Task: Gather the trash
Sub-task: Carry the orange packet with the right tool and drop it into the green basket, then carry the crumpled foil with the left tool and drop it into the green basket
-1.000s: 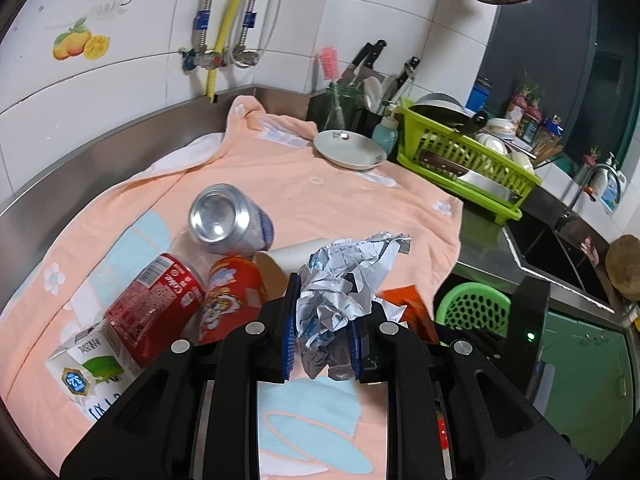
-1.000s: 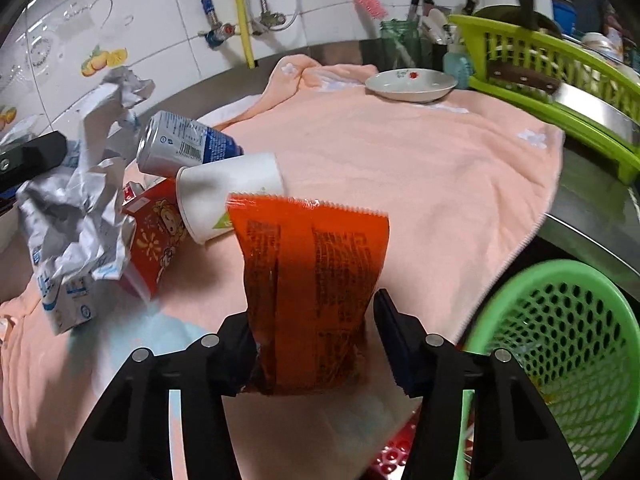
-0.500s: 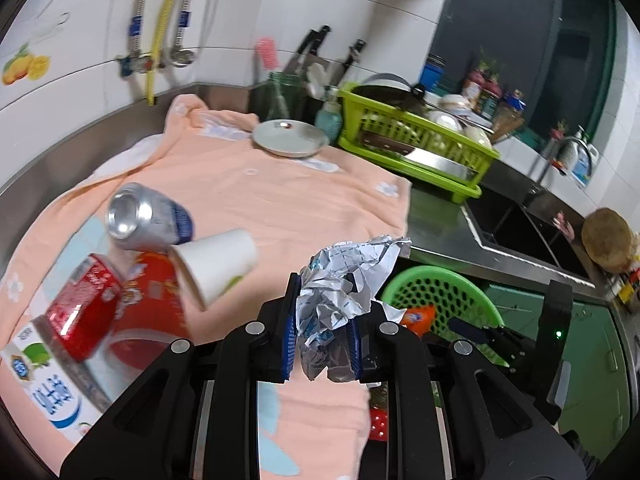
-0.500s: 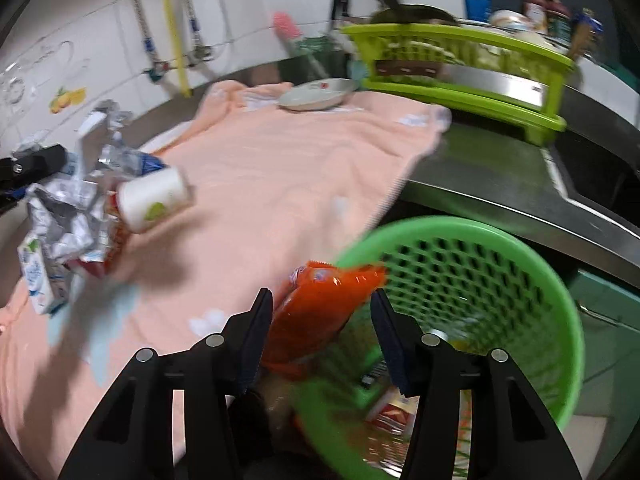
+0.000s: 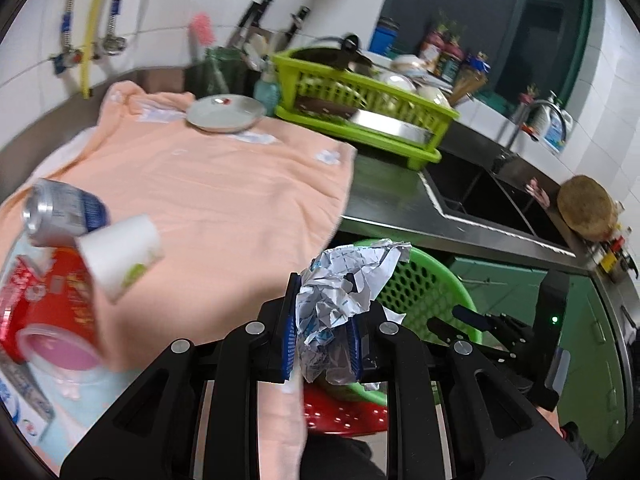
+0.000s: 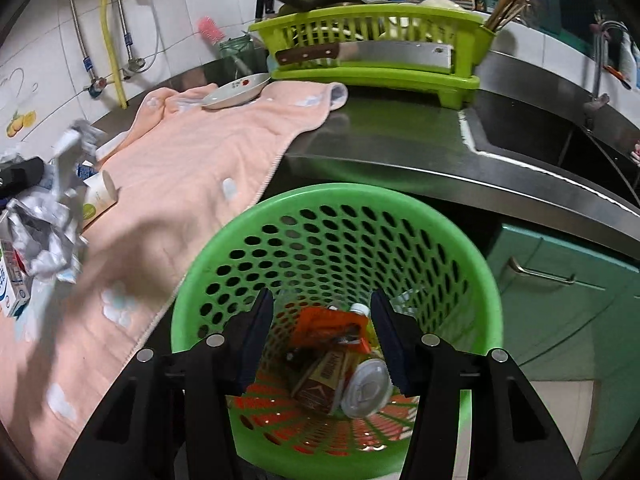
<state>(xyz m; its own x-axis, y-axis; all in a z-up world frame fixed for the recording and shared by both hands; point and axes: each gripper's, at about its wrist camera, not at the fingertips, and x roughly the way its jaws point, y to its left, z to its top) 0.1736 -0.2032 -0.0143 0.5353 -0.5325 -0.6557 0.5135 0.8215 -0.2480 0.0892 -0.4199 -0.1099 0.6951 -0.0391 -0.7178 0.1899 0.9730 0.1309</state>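
Observation:
My left gripper [image 5: 322, 344] is shut on a crumpled white paper ball [image 5: 344, 292], held above the counter's front edge beside the green mesh bin [image 5: 424, 284]. My right gripper [image 6: 322, 340] is open and empty, directly over the green bin [image 6: 320, 204]. The orange snack wrapper [image 6: 328, 322] lies inside the bin with a can [image 6: 366, 388] and a brown packet [image 6: 324, 380]. On the peach towel [image 5: 224, 184] lie a blue-silver can [image 5: 60, 212], a white paper cup [image 5: 120, 248], a red tub [image 5: 52, 316] and a milk carton [image 6: 12, 276].
A white plate [image 5: 224, 114] rests at the towel's far end. A green dish rack [image 5: 360, 108] with a cleaver stands behind it. The steel sink [image 5: 492, 200] lies to the right. Green cabinet doors [image 6: 560, 300] are below the counter.
My right gripper moved over the bin, opened and dropped the orange wrapper into it. My left gripper carried the paper ball rightward toward the bin.

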